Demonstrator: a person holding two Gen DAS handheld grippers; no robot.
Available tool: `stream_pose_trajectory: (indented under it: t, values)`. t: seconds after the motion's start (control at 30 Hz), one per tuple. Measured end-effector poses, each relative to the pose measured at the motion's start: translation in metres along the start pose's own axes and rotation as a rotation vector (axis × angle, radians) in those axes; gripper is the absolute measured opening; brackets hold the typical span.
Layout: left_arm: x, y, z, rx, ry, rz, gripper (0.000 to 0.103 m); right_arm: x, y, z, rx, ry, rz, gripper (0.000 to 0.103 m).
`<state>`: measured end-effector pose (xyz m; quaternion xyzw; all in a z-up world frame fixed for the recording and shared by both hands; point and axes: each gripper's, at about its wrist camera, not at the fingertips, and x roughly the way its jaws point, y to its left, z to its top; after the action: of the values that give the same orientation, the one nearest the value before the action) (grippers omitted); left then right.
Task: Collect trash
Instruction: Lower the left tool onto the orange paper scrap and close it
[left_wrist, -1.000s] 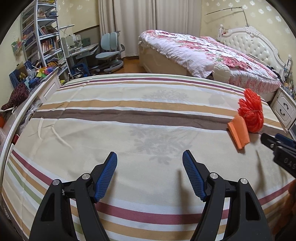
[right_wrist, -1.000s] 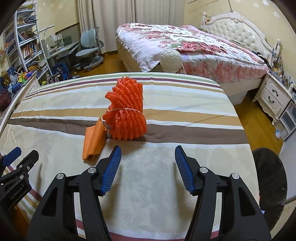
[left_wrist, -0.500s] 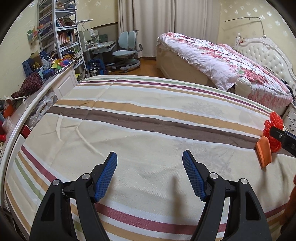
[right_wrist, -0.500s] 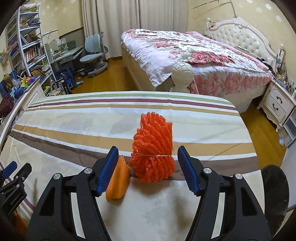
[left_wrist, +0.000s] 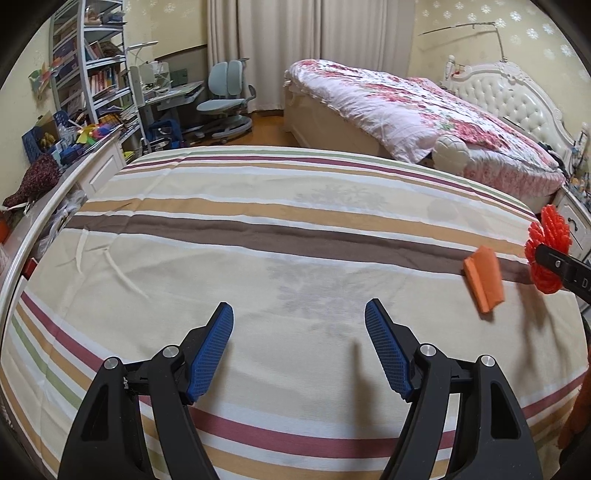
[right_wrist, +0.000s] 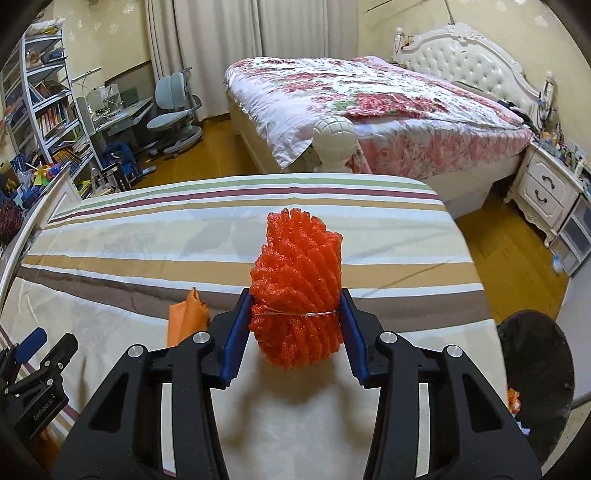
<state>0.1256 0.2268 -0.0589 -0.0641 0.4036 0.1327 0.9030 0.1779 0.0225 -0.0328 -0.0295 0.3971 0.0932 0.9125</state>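
Left wrist view: the left gripper (left_wrist: 299, 325) hangs with jaws wide apart and nothing between them, as before, over the striped bedsheet (left_wrist: 258, 240). The folded orange paper piece (left_wrist: 484, 278) lies far right, nearer the edge of view than a second ago.

Right wrist view: the right gripper (right_wrist: 295, 314) is closing; its blue pads (right_wrist: 236, 328) now press both sides of the bright orange foam-net bundle (right_wrist: 295, 291), previously ahead of them. The black-lined trash bin (right_wrist: 535, 365) stands right; its contents cannot be made out.
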Motion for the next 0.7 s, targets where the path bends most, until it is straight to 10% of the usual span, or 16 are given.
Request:
stream_pose_trajectory:
  t: [0.7]
  values:
    - [-0.002,-0.086,-0.004,0.11,-0.033,-0.081,0.073,0.016,-0.049,-0.024,0.057,0.006,-0.019,0.044]
